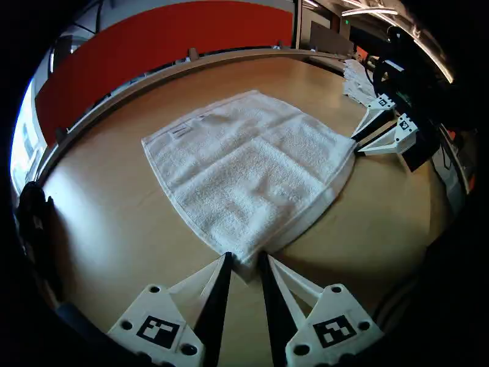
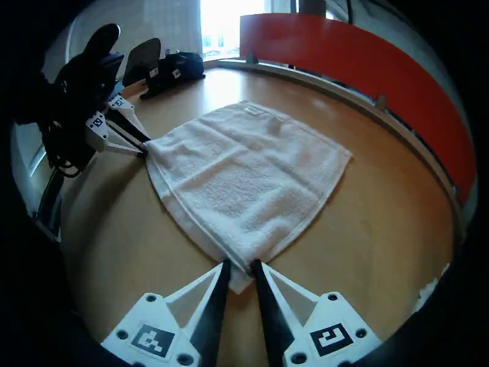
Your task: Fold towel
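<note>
A white terry towel [image 1: 244,165], folded to a rough square, lies flat on the wooden table [image 1: 110,214]. Its near corner sits pinched between the fingers of my left gripper [image 1: 246,264], low in the left gripper view. At the right of that view my right gripper [image 1: 357,142] is closed on the neighbouring corner. In the right gripper view the towel [image 2: 244,171] spreads out ahead, with one corner clamped in my right gripper [image 2: 240,270]. My left gripper [image 2: 145,147] holds the corner at the upper left, backed by a dark-sleeved hand.
A red partition [image 1: 165,43] runs along the table's far edge behind a raised rail. A pile of white cloths [image 1: 357,79] lies at the far right. Black gear [image 2: 174,64] sits near the window end of the table [image 2: 379,202].
</note>
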The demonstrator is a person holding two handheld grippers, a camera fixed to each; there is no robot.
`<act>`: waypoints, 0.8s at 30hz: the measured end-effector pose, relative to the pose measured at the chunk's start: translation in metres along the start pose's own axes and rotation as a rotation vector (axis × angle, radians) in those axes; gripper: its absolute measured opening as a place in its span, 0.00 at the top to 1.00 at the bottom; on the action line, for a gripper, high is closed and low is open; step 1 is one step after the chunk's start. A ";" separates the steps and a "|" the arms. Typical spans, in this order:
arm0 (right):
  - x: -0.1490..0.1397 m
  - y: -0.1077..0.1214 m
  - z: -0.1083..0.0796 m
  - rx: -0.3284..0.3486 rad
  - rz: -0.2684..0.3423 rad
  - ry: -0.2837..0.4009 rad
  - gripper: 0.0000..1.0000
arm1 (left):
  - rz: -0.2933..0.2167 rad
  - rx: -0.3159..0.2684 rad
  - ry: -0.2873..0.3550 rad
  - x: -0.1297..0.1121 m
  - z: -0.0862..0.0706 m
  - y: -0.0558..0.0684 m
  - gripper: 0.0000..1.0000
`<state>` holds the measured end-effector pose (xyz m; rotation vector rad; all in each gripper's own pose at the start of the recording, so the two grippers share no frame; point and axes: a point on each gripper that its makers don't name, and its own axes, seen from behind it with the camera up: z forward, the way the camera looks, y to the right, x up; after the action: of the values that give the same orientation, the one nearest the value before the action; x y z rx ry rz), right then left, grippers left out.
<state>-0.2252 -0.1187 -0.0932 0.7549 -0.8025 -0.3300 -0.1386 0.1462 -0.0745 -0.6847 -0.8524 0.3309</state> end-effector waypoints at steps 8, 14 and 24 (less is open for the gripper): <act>0.006 -0.003 -0.001 0.002 0.019 0.021 0.83 | -0.016 0.003 -0.012 0.002 0.002 0.002 0.86; 0.013 -0.001 -0.007 -0.005 0.019 0.033 0.84 | -0.010 0.002 -0.009 0.006 -0.002 0.004 0.86; 0.032 0.001 -0.023 -0.020 0.025 0.058 0.84 | -0.044 0.007 0.016 0.023 -0.024 0.003 0.86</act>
<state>-0.1861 -0.1242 -0.0862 0.7323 -0.7529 -0.2919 -0.1053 0.1502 -0.0749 -0.6605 -0.8496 0.2880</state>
